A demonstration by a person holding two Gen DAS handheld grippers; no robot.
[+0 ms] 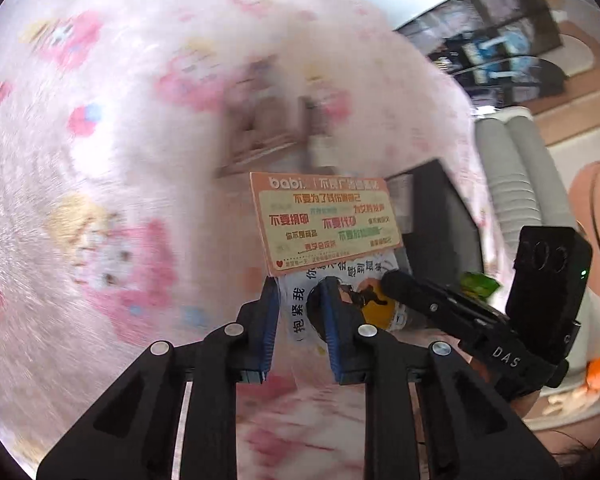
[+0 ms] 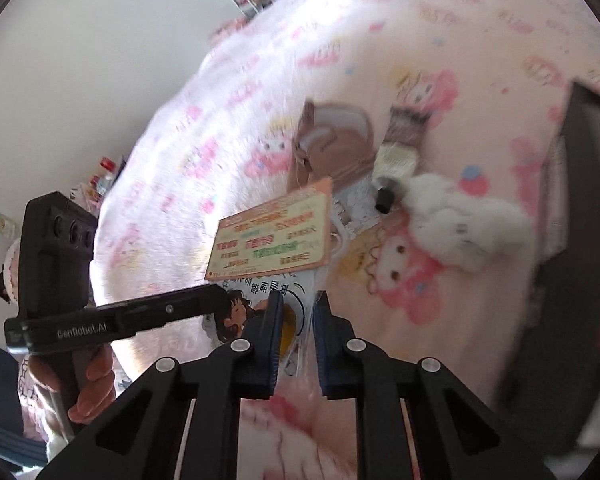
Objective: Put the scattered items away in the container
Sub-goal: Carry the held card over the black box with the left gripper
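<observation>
Pink cartoon-print bedding (image 2: 440, 60) fills both views. A clear packet with printed cards (image 1: 332, 220) hangs above it, pinched from both sides: left hand-held gripper (image 1: 300, 304) and right hand-held gripper (image 2: 298, 312) each narrowed onto its lower edge. Likely mid-carry; next, find the dark container (image 2: 580, 200) at three o'clock and release. A brown pouch (image 2: 336, 140) and white plush (image 2: 460, 220) lie at twelve o'clock.

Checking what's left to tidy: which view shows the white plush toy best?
The right wrist view: the white plush toy lies in the open on the pink blanket. The left wrist view does not show it.
</observation>
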